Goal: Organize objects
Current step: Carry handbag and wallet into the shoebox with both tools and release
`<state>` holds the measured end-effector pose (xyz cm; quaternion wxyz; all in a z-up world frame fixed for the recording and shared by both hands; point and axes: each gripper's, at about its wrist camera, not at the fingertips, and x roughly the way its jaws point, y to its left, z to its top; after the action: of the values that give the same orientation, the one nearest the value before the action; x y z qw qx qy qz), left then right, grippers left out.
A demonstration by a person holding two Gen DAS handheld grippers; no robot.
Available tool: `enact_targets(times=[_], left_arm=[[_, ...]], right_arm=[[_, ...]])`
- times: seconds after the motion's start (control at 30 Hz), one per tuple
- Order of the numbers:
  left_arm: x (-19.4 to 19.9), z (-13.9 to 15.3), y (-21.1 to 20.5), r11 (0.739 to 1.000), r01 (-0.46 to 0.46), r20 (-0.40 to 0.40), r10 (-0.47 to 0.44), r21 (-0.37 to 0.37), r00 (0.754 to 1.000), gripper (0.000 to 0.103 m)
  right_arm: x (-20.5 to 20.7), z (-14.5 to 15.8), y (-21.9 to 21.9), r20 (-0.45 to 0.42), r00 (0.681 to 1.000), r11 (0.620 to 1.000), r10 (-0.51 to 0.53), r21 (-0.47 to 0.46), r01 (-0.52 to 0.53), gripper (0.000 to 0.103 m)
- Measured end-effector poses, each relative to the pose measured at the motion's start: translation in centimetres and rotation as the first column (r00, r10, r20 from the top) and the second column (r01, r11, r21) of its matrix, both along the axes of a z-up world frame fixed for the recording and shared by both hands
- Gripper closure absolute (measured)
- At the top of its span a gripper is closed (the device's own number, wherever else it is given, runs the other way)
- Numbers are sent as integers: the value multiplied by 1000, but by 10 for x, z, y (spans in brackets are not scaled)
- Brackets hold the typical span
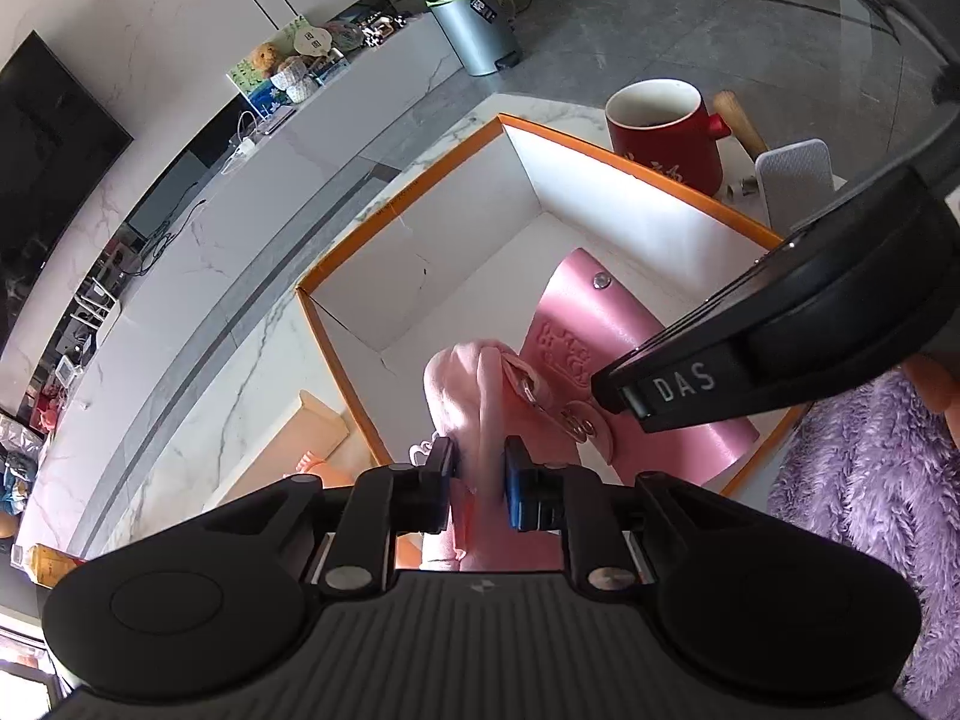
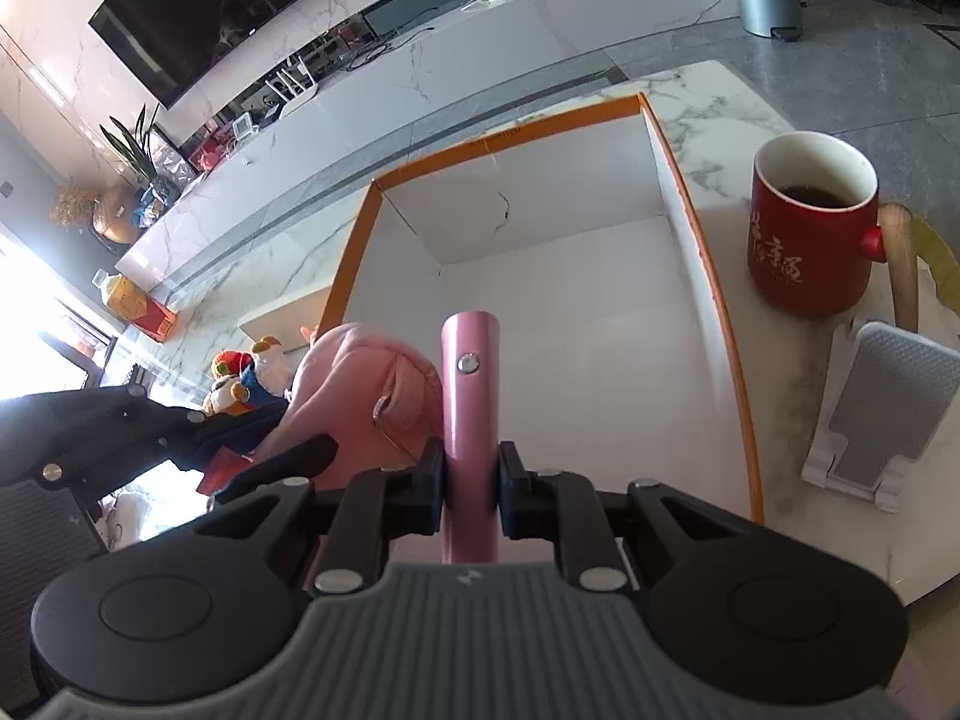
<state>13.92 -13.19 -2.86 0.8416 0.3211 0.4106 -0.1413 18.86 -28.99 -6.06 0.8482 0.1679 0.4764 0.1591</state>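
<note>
A white box with an orange rim (image 1: 420, 276) (image 2: 600, 300) stands open on the marble table. My left gripper (image 1: 480, 468) is shut on a pink soft cloth item (image 1: 468, 384) with a metal ring, held over the box's near edge. My right gripper (image 2: 471, 480) is shut on a pink leather case (image 2: 471, 372) with a snap button, seen edge-on over the box interior. In the left wrist view the case (image 1: 606, 324) lies flat-faced beside the cloth item, with the right gripper (image 1: 624, 408) clamped on it. The cloth item (image 2: 354, 384) and left gripper (image 2: 300, 456) appear left of the case.
A red mug (image 2: 810, 240) with dark liquid stands right of the box, beside a wooden handle (image 2: 900, 264) and a white phone stand (image 2: 888, 408). Plush toys (image 2: 240, 384) and a beige box (image 1: 288, 450) lie left of it. A purple fluffy sleeve (image 1: 870, 480) is at right.
</note>
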Motion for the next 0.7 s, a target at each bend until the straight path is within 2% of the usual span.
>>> enact_targets(times=[0.1, 0.27, 0.4, 0.53, 0.7], left_arm=[[2, -5, -2, 1000, -2, -21, 3, 5, 1000, 82], [7, -15, -5, 1000, 3, -61, -3, 1, 998, 80], [10, -20, 3, 1000, -2, -65, 0, -21, 998, 79], [13, -27, 10, 999, -14, -111, 9, -48, 994, 74], [20, -28, 32, 979, -64, -208, 22, -193, 978, 68]], right_arm=[[8, -9, 1, -41, 999, 1000, 14, 2, -14, 85], [18, -21, 10, -86, 994, 996, 69, -46, -73, 85], [31, -38, 12, -155, 983, 995, 98, -19, -103, 84], [35, -48, 17, -196, 974, 993, 111, -14, -116, 84], [39, -54, 21, -208, 972, 992, 110, -37, -120, 84]])
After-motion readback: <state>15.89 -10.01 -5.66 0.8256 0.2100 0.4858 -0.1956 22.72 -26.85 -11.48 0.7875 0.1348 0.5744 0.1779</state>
